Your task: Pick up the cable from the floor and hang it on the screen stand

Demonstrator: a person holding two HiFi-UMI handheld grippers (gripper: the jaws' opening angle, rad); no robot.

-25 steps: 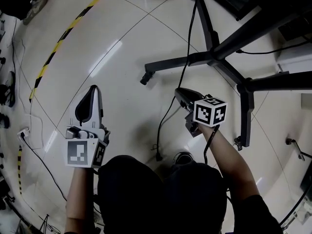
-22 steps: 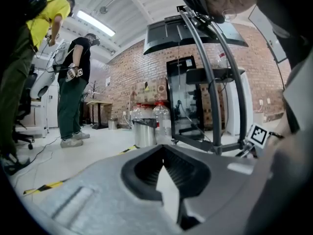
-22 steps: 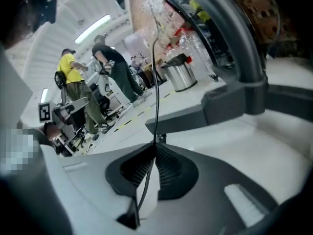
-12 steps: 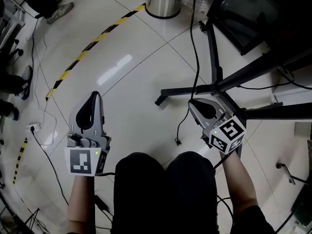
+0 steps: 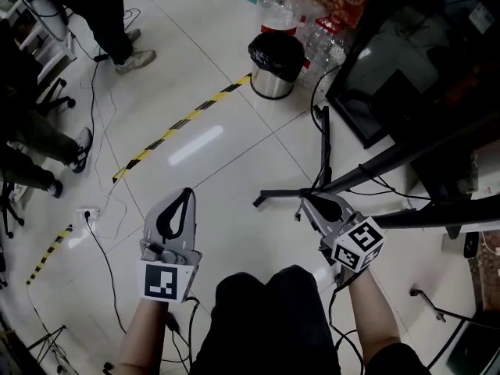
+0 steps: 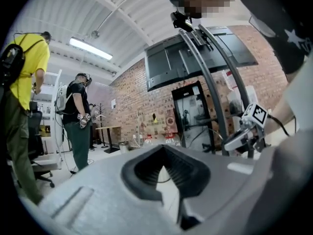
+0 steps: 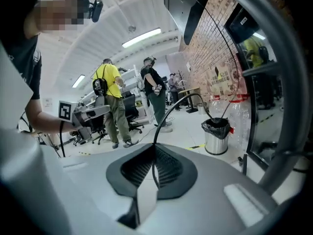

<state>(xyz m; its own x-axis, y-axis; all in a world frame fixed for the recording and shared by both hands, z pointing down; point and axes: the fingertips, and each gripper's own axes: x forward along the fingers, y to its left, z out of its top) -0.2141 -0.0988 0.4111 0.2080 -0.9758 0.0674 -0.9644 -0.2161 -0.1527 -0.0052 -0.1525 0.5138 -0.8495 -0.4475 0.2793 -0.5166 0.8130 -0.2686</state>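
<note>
Two handheld grippers are held low over the pale tiled floor (image 5: 226, 162), one in each of the person's hands, seen steeply from above. The right gripper (image 5: 307, 202) is closing its jaws on the thin black cable (image 7: 166, 110), which runs in the seam between the ribbed pads. From there the cable rises clear of the jaws and arches over toward the lined trash bin (image 5: 275, 65). In the head view this gripper sits just beside the point where the black legs of the screen stand (image 5: 367, 166) meet, with the dark screen (image 5: 391, 69) tilted above them. The left gripper (image 5: 187, 194) is well apart from it, over open floor, its jaw tips brought together on nothing; only floor shows through the gap behind the tips. A strip of yellow-and-black tape (image 5: 183, 119) crosses the tiles ahead of the left gripper. Clear plastic bottles (image 5: 312, 30) are clustered beside the bin. Other people (image 5: 109, 14) stand at the far left edge, where thin wires trail over the floor.
</note>
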